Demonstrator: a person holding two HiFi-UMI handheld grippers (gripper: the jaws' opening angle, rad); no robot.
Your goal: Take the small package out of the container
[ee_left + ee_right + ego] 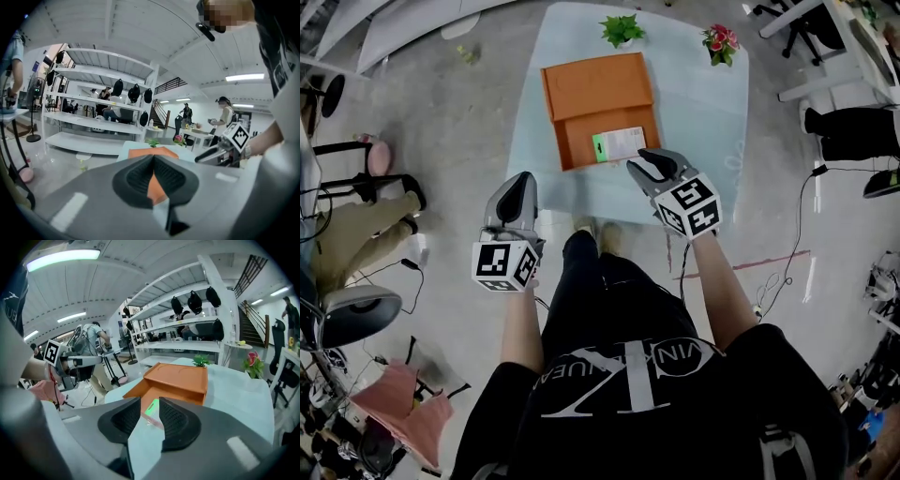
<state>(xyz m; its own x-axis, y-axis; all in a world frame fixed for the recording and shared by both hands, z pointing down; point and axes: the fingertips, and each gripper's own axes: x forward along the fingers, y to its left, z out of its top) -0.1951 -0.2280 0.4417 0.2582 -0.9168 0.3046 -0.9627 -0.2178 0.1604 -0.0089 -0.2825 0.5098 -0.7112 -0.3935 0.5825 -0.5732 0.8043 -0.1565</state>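
The right gripper (645, 163), half open and empty, is best lowered squarely astride the small package (619, 144) in the container's (598, 89) near-right corner.

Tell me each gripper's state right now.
Left gripper: closed, empty.
Right gripper: open, empty, pointing at the package.

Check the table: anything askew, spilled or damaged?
Nothing stands out. The orange container sits flat on the table, the small package lies flat in its open section, and the green plant and flowering plant stand upright. No spill or damage visible.
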